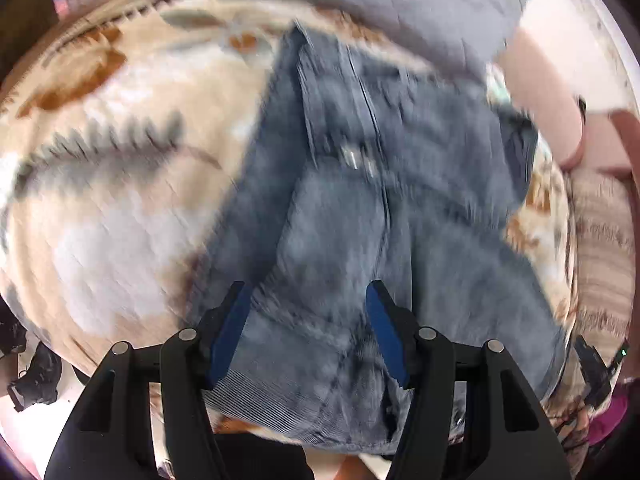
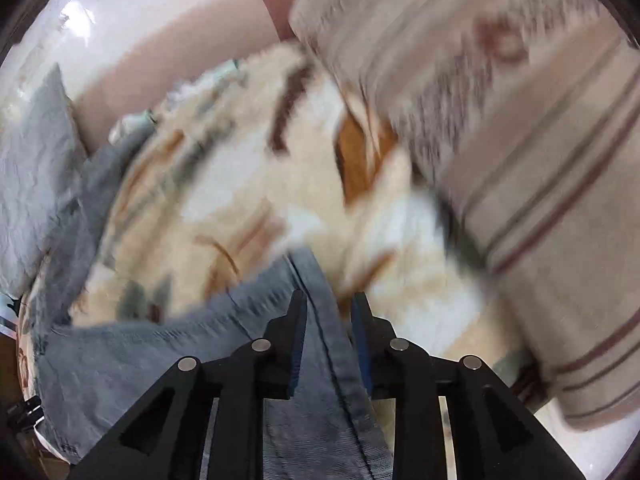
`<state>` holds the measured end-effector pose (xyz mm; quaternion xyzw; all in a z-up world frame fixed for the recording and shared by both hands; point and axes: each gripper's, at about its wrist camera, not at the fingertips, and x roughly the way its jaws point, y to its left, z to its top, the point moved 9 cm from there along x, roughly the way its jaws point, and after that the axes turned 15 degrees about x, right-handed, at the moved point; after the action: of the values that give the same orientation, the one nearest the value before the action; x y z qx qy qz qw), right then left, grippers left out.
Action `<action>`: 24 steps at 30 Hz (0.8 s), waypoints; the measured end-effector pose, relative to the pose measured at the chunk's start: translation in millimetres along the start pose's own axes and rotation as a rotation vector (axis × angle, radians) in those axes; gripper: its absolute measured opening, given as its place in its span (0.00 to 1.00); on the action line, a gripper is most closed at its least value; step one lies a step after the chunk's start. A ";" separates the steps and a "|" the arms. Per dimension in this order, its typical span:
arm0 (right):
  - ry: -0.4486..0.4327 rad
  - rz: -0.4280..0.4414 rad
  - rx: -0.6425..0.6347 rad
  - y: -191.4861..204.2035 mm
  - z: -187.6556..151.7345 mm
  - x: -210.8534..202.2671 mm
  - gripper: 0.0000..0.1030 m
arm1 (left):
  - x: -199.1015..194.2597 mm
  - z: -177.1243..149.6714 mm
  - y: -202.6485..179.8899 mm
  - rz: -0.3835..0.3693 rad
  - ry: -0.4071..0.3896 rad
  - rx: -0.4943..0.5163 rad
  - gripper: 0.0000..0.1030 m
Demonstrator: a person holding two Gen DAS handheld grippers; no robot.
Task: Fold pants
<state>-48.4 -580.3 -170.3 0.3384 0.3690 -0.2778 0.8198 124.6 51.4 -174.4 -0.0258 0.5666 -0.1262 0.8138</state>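
Your right gripper (image 2: pixel 328 300) clasps a hem of the blue-grey corduroy pants (image 1: pixel 360 200), lying rumpled mid-blanket on the cream leaf-patterned blanket (image 1: pixel 120 200). Your left gripper (image 1: pixel 306 292) hangs released above them. Folding remains largely unfinished.

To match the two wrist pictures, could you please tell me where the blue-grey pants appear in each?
Left wrist view: blue-grey pants fill the centre, running down between the fingers.
Right wrist view: pants lie lower left, one edge between the fingers.
Shared landmark: the floral blanket beneath them.

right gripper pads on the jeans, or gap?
Cannot tell. Right wrist view shows the jeans running between the right gripper fingers, but blur hides whether the pads press the cloth.
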 end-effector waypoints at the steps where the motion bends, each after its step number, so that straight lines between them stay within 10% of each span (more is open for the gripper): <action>1: -0.011 0.013 -0.023 14.3 6.2 -5.9 0.25 | -5.5 12.7 6.8 0.012 -0.019 -0.004 0.58; 8: -0.001 0.198 -0.245 184.3 25.3 3.9 0.63 | 8.0 89.2 25.7 0.020 -0.020 -0.064 0.62; 13: 0.032 0.215 -0.366 336.2 16.6 65.7 0.66 | 42.7 112.0 25.6 -0.020 0.050 -0.108 0.62; 20: 0.003 -0.038 -0.477 416.8 -5.3 170.8 0.65 | 80.7 120.9 17.2 -0.033 0.098 -0.118 0.62; 22: -0.027 -0.118 -0.528 408.9 -0.9 182.2 0.47 | 85.6 125.2 15.4 -0.008 0.096 -0.110 0.61; 23: -0.012 -0.098 -0.527 405.7 2.4 182.2 0.04 | 84.1 127.8 12.9 0.004 0.083 -0.096 0.57; 24: 0.011 -0.063 -0.497 396.5 8.4 179.2 0.03 | 82.7 129.8 10.6 0.003 0.074 -0.090 0.46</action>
<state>337.5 -379.1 -169.5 0.1164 0.4409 -0.2021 0.8667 274.0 29.1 -205.9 -0.0567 0.6014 -0.1005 0.7906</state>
